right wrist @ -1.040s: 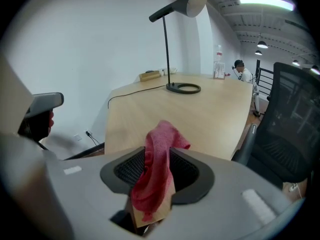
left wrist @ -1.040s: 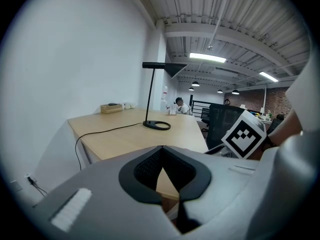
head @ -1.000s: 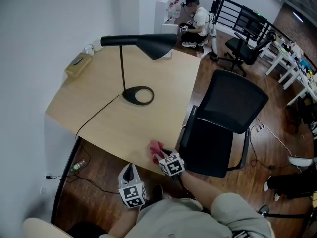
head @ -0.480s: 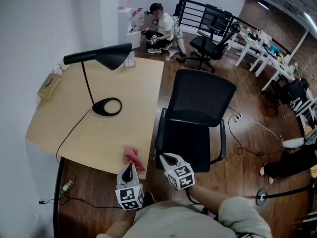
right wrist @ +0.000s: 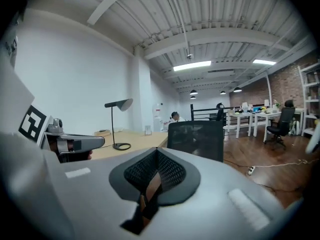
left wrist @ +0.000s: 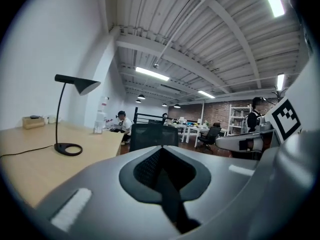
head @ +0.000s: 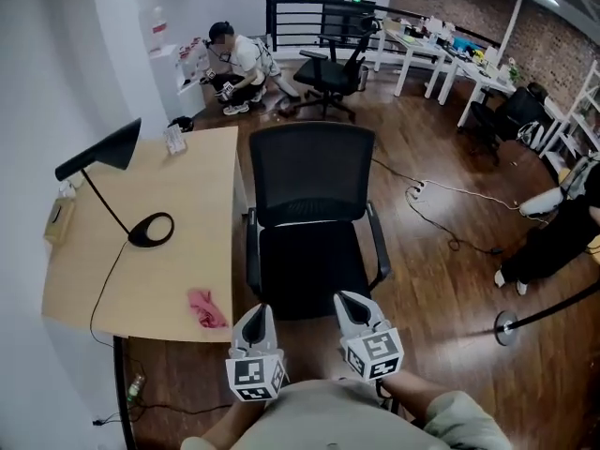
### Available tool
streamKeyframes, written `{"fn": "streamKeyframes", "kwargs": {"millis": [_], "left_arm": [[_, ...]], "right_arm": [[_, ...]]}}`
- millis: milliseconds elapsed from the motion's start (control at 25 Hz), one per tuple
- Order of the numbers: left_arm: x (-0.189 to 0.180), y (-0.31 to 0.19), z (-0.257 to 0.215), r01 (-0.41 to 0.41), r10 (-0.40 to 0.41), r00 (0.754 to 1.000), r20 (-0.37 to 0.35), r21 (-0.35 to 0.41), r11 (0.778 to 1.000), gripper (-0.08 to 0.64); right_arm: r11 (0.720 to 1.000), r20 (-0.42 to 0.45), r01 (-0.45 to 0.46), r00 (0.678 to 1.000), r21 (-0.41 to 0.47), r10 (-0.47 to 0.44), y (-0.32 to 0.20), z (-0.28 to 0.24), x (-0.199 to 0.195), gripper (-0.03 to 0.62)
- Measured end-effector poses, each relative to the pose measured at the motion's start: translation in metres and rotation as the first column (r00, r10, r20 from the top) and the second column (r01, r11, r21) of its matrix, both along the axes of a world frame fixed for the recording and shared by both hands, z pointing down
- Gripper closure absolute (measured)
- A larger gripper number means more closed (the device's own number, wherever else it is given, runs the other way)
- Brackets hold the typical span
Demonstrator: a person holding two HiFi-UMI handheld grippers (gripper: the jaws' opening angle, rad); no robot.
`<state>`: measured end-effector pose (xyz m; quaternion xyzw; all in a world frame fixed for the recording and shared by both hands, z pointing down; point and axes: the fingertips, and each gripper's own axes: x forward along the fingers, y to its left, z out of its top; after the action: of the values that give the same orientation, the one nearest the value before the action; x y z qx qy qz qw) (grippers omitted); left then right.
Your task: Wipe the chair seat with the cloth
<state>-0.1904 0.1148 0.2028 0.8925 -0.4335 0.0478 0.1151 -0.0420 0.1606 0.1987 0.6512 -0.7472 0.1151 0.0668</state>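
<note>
Grey left gripper (head: 255, 321): held low and close to the body, just in front of the chair; its jaws are pressed together with nothing between them
Grey right gripper (head: 351, 306): beside the left one and a little nearer the seat; its jaws have just been closing and now meet on nothing
Pink cloth (head: 207, 307): crumpled on the near corner of the desk, left of the chair and apart from both grippers; neither one holds it
Black chair seat (head: 309, 265): bare and facing the person; nothing lies on it
Pale wooden desk (head: 178, 251): stands just left of the chair; a black lamp (head: 103, 150) stands farther back on it
Progress: the cloth is off the seat and both claws are empty; that fits a moment ahead of the wiping, with the cloth waiting on the desk; it fits equally a moment after it, with the cloth laid back down; the pictures do not settle which
Hard to tell: the dark seat shows neither dust nor damp, so whether it is wiped cannot be read; its front edge sits partly behind the grippers; the chair's base is hidden under the seat; the cloth appears in neither gripper view; the arms are cut off at the lower edge
Far room: a person (head: 239, 64) crouches by the back wall; the office chairs and white tables beyond are too small for detail
</note>
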Motion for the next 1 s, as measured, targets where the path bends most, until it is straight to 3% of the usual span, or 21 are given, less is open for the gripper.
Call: {"fn": "streamKeyframes", "kwargs": {"millis": [200,400,680,1000], "left_arm": [[0.057,0.053,-0.007,-0.050,0.048,0.997,0.062,0.019,0.999,0.555],[0.088,0.111,0.002,-0.017,0.017,0.996,0.089,-0.001,1.000,0.555],[0.101,0.165,0.021,-0.003,0.009,0.989,0.146,-0.045,0.999,0.555],[0.081,0.158,0.001,-0.020,0.020,0.995,0.102,0.002,1.000,0.555]], "right_arm": [[0.996,0.051,-0.089,0.995,0.023,0.088,0.068,-0.009,0.055,0.592],[0.996,0.101,-0.088,0.991,0.022,0.086,0.126,0.003,0.085,0.592],[1.000,0.090,-0.023,0.996,0.019,0.022,0.166,0.015,0.091,0.592],[0.997,0.045,-0.051,0.998,0.056,0.049,0.166,-0.005,0.070,0.592]]}}
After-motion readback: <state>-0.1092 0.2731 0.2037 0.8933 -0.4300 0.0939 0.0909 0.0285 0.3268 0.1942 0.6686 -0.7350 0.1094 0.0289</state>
